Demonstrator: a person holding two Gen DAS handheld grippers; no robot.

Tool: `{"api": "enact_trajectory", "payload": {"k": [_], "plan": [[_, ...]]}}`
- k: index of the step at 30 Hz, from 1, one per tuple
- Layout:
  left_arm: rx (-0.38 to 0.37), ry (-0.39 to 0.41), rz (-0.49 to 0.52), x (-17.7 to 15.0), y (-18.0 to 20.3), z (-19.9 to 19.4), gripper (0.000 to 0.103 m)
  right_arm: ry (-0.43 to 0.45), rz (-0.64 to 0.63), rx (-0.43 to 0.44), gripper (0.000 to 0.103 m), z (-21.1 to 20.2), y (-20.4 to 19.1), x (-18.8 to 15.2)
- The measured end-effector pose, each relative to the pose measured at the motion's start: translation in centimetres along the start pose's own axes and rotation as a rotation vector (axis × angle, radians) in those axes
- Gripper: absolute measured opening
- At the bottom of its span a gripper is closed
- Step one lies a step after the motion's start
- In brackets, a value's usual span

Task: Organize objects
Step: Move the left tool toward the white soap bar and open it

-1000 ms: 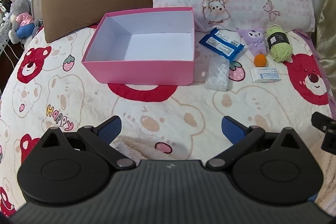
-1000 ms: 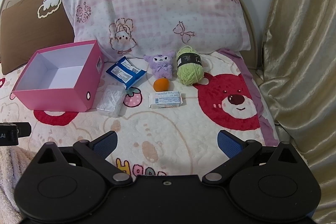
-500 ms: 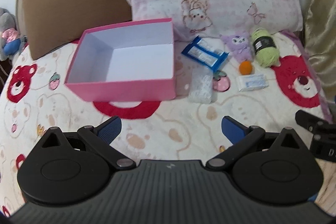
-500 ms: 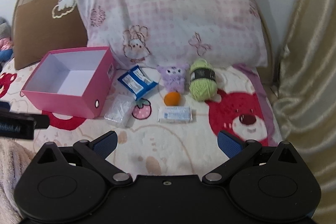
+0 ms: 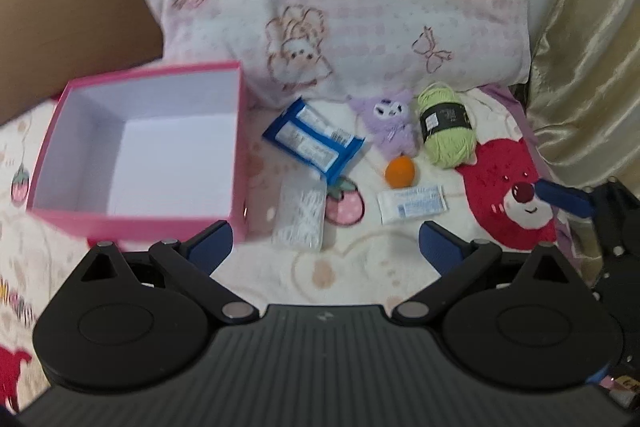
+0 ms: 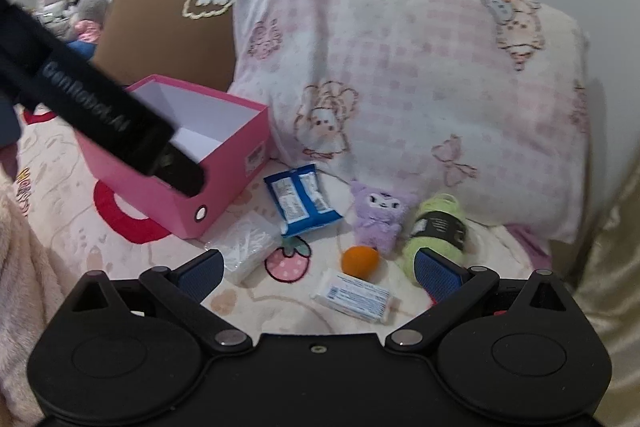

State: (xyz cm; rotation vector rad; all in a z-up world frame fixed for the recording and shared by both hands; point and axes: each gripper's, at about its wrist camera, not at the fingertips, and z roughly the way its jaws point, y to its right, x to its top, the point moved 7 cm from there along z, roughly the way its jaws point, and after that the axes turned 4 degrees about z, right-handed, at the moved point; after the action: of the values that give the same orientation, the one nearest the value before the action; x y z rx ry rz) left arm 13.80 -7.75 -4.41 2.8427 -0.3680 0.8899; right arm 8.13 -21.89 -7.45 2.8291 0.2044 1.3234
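Where the left wrist view a second ago sat well back from the items, it has now closed in on them, and the picture is slightly blurred. The left gripper (image 5: 326,243) hangs released over the bed (image 5: 360,267), its blue fingers (image 5: 210,241) spread wide with nothing between them. Just beyond the left finger is the pink box (image 5: 136,223), open and holding nothing. To its right lie a clear packet (image 5: 300,217), a blue pack (image 5: 314,141), a purple plush (image 5: 390,127), a green yarn ball (image 5: 448,131), an orange ball (image 5: 399,171) and a white packet (image 5: 412,203). One blue finger of the right gripper (image 5: 564,201) now pokes in at the right edge over a red bear print, higher in the picture than the black part seen there before.

Seen from the right wrist, the right gripper (image 6: 318,269) has also come much closer to the row. Its fingers (image 6: 438,273) are spread, empty, the right one in front of the yarn ball (image 6: 438,223). The orange ball (image 6: 360,259) and white packet (image 6: 354,294) lie between the fingers, the plush (image 6: 378,217) just behind. The left gripper's black body (image 6: 104,123), a small sliver before, now crosses the upper left and hides part of the box (image 6: 216,187). The blue pack (image 6: 300,203) and clear packet (image 6: 248,247) lie beside the box's near corner.
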Motion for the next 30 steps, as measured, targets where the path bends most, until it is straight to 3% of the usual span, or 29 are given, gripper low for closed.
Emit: {"api": "enact_trajectory", "payload": {"k": [6, 12, 21, 24, 30], "plan": [[-0.034, 0.069, 0.062, 0.9, 1.6, 2.6, 0.101, -0.018, 0.029, 0.093, 0.102, 2.6, 1.4, -0.9], [-0.066, 0.084, 0.084, 0.4, 2.6, 6.2, 0.100, 0.002, 0.109, 0.091, 0.101, 5.0, 2.4, -2.3], [-0.167, 0.109, 0.013, -0.2, 2.6, 9.8, 0.099, -0.044, 0.070, 0.029, 0.100, 7.3, 2.1, -3.2], [-0.199, 0.110, -0.030, -0.5, 2.5, 10.7, 0.091, -0.052, 0.068, 0.026, 0.100, 7.9, 2.1, -3.4], [-0.224, 0.106, -0.026, -1.3, 2.8, 13.0, 0.086, -0.127, 0.170, 0.022, 0.098, 10.3, 3.9, -3.9]]}}
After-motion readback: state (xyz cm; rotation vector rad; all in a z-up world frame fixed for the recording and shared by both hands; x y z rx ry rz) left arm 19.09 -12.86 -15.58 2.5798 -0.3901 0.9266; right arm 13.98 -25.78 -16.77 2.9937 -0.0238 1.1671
